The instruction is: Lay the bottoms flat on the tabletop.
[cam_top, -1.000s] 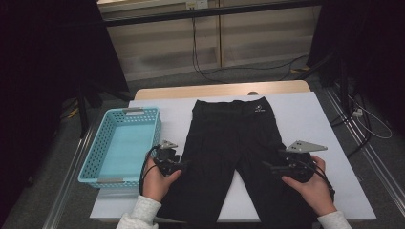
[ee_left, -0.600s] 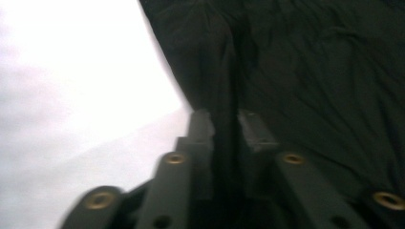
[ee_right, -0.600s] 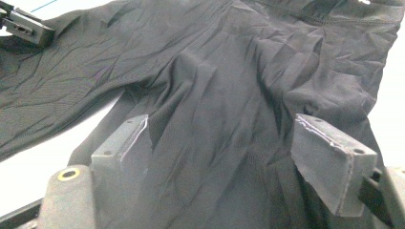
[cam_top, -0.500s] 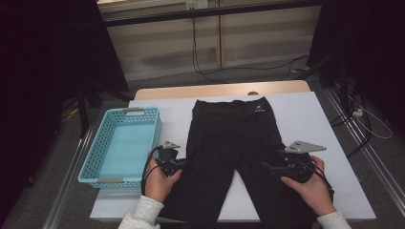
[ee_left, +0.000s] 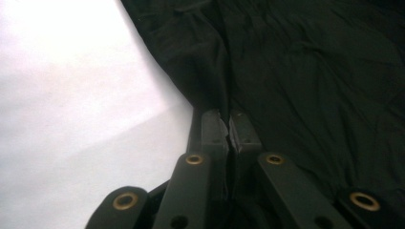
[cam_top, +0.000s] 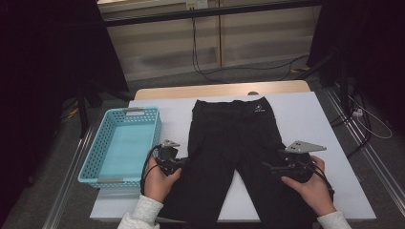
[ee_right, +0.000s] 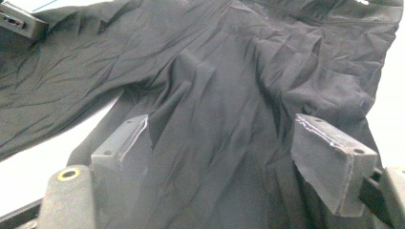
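On surface, trousers (cam_top: 234, 157): legs toward person
Left gripper (ee_left: 228, 125): just closed, pinching left leg's outer edge
Right gripper (ee_right: 239, 157): wide apart over right leg

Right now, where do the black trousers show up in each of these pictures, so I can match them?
High view: black trousers lie flat mid-table, waistband at the far end.
Left gripper view: they fill the upper right, their edge pinched in the shut left gripper.
Right gripper view: they spread across the frame.
Shared landmark: white table.
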